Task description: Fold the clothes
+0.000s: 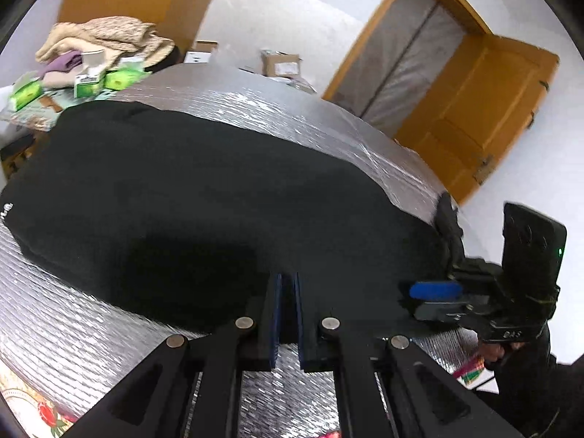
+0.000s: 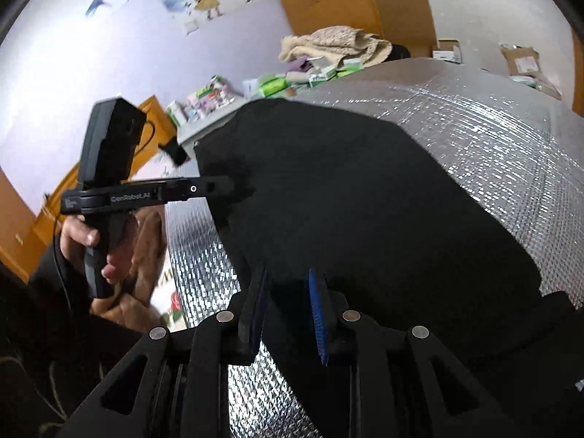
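So the black garment (image 1: pixel 204 197) is spread flat over the silver quilted foil mat (image 1: pixel 299 109) covering the table, taking up most of the middle in both views.

Left tool (image 1: pixel 287 281) sits at 6 o'clock in its own view, jaws nearly together, with black cloth between the pads at the garment's near hem. It looks pinched on it. In the right wrist view the left hand (image 2: pixel 87 241) grips that tool's handle at 9 o'clock, tip against the garment's edge.

Right tool (image 2: pixel 288 284) has its jaws partly apart with a clear gap. The garment's near edge lies between and under the fingers, but the pads don't look pressed on it. From the left wrist view it's at 3 o'clock beside the garment's corner.

At the far end, around 11 o'clock in the left view, there's a beige clothes pile (image 1: pixel 109 36) and some green boxes (image 1: pixel 120 78). Orange wooden door (image 1: pixel 485 109) at 2 o'clock.
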A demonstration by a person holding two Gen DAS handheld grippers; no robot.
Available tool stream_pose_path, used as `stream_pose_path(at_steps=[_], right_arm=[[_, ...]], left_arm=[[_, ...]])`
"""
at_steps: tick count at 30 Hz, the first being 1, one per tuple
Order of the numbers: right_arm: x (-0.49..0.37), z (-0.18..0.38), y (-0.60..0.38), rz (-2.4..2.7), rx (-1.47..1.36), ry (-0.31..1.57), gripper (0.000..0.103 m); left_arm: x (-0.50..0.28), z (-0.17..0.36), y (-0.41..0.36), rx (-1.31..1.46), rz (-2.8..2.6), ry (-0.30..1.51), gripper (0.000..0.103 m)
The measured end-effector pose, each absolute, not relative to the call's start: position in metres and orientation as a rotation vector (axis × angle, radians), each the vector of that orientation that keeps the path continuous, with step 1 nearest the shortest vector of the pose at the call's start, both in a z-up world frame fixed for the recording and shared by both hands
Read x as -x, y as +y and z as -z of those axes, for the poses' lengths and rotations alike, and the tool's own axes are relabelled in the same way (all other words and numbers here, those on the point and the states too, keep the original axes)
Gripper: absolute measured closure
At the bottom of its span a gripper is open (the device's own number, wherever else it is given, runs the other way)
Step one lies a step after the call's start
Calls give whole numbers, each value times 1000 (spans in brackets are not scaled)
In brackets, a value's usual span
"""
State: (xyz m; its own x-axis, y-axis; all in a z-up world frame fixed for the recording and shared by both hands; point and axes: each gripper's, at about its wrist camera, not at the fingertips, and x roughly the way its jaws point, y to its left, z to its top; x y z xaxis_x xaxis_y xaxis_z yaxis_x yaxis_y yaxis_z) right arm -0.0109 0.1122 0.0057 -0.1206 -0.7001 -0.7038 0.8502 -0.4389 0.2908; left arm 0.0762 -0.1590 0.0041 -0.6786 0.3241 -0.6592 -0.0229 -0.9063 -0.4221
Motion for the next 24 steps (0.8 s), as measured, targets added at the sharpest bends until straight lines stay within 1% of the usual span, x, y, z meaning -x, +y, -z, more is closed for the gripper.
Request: stream_pose_path(at_steps=[5,11,12,13,14,19,24], right_arm=[[-1,1,103,1795,-967,335,79],[-14,2,97,1827,-906,474,79],[-14,3,97,1829,-904,481,81],[-12,3,97,1835,-906,477,85],[-11,3,97,1843,-908,473,100],[-13,-15,103,1859,-863,409,101],[-27,-17,101,1780,-849,440,101]], left_arm=[[-78,2,-143,1170,-2647,-523,94],[-75,7,-145,1160,-2643,-566,93],[-75,8,-145,1159,-2641,-575,93],[-76,7,-145,1158,-2644,-573,93],[-76,6,-145,1159,-2648,-568,93],[-85,-10,-154,1105,-2726,-555,93],[-87,-21,-168,1049,-2771,-604,93]])
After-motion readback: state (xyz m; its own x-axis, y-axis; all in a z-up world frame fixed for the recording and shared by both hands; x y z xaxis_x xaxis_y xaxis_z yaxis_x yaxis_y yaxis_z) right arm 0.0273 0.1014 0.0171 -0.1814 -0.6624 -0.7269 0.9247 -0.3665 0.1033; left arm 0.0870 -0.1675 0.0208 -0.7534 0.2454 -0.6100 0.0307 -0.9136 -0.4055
